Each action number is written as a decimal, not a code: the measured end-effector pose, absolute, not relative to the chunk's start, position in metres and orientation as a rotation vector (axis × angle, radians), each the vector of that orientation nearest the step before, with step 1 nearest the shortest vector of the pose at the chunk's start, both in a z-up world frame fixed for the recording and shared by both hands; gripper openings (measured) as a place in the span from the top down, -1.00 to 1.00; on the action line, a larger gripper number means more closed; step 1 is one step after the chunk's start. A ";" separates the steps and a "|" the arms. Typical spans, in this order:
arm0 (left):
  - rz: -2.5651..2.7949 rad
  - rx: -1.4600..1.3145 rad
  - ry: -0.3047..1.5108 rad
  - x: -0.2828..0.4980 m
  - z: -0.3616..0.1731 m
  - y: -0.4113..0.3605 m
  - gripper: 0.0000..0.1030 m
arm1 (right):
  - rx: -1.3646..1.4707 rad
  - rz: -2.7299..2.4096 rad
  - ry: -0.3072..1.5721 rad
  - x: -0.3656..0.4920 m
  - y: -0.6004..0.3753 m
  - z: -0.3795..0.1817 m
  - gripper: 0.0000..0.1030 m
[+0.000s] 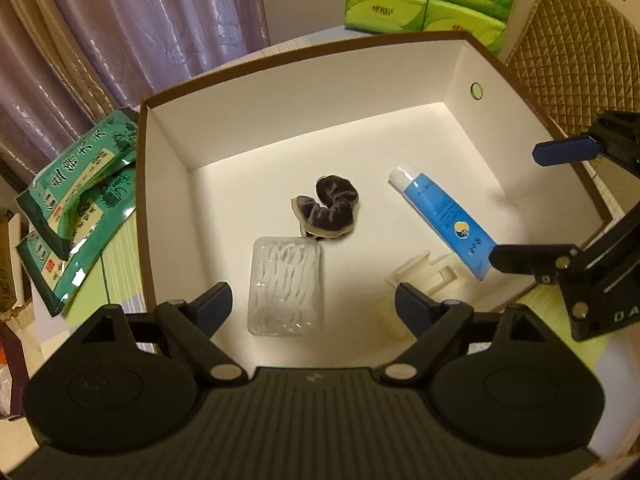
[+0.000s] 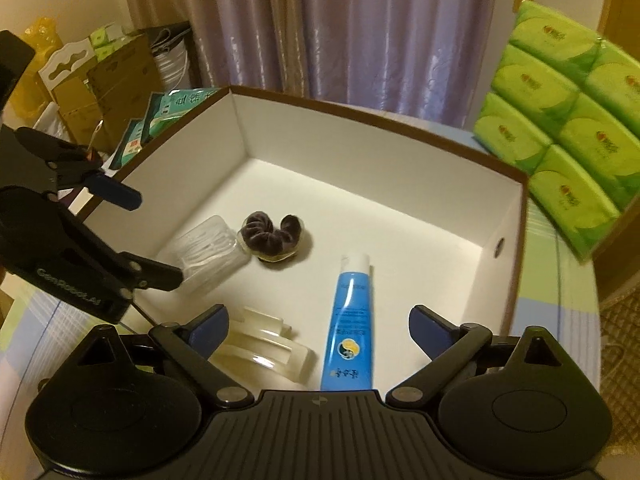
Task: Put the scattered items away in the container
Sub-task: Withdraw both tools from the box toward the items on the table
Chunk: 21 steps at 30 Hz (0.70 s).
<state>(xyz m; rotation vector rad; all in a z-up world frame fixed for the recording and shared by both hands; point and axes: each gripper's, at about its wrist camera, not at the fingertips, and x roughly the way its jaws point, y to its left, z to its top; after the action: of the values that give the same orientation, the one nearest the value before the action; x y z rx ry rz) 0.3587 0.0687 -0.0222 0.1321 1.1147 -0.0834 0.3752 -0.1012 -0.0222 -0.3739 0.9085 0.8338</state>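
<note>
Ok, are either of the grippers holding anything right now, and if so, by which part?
Nothing is held. The left gripper and right gripper both hang open and empty over the box.

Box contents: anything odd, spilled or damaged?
Nothing stands out. In the box the blue tube, dark scrunchie, clear swab case and translucent clip lie loose but intact. Both grippers are open, empty.
</note>
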 end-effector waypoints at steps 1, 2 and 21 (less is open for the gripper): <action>-0.082 0.132 1.110 0.356 -0.019 0.068 -0.67 | -0.369 0.830 0.904 0.374 -0.103 -0.021 -0.83; -0.080 0.130 1.106 0.353 -0.017 0.067 -0.68 | -0.362 0.827 0.899 0.373 -0.106 -0.018 -0.83; -0.047 0.063 1.014 0.281 0.031 0.044 -0.68 | -0.301 0.818 0.765 0.323 -0.143 0.023 -0.85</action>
<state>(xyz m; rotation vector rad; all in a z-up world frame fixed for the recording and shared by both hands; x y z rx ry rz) 0.2811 0.0441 0.0306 0.0633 1.0143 -0.0468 0.3229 -0.1429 0.0231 -0.3008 0.7648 0.8180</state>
